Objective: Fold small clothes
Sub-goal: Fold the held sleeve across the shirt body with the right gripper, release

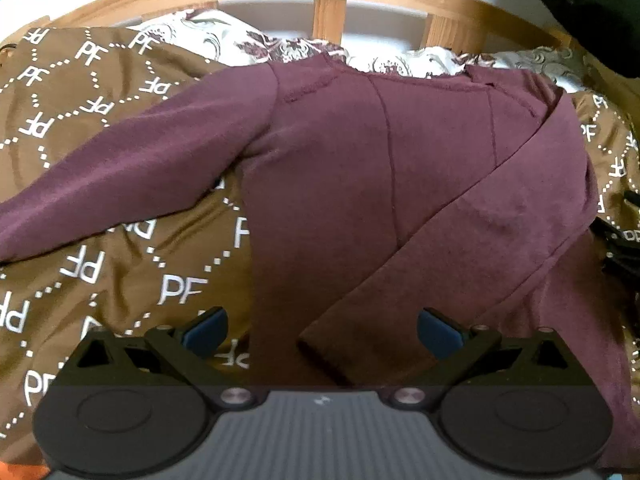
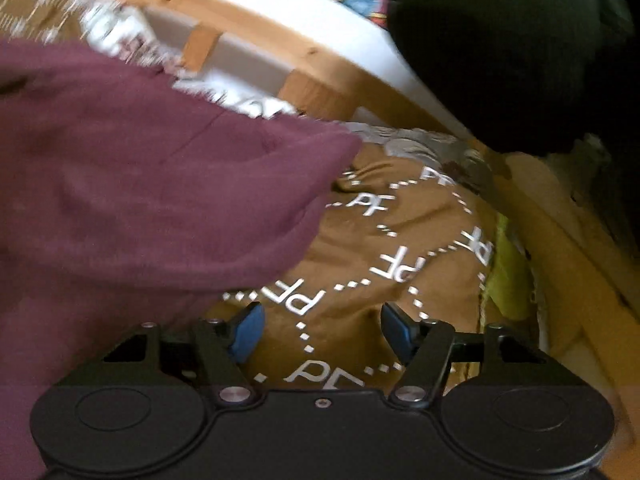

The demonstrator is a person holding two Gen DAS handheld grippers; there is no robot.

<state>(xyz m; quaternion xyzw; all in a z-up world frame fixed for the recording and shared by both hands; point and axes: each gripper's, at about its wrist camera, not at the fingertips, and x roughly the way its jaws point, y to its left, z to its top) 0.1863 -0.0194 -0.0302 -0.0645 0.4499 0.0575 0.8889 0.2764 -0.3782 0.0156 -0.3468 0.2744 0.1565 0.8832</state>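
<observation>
A maroon long-sleeved top (image 1: 340, 168) lies flat on a brown bedspread with white "PF" letters (image 1: 80, 128). Its right sleeve (image 1: 460, 240) is folded diagonally across the body, cuff near the hem; its left sleeve (image 1: 120, 188) stretches out to the left. My left gripper (image 1: 322, 334) is open and empty, just above the hem and the folded cuff. In the right wrist view, which is blurred, the top (image 2: 140, 184) fills the left side. My right gripper (image 2: 320, 334) is open and empty over the bedspread (image 2: 380, 248), to the right of the top.
A wooden bed frame with slats (image 1: 328, 16) runs along the far side, with patterned white pillows (image 1: 280, 48) in front of it. A dark black mass (image 2: 500, 52) hangs at the upper right. A yellow-green cloth (image 2: 508, 276) lies at the bed's right edge.
</observation>
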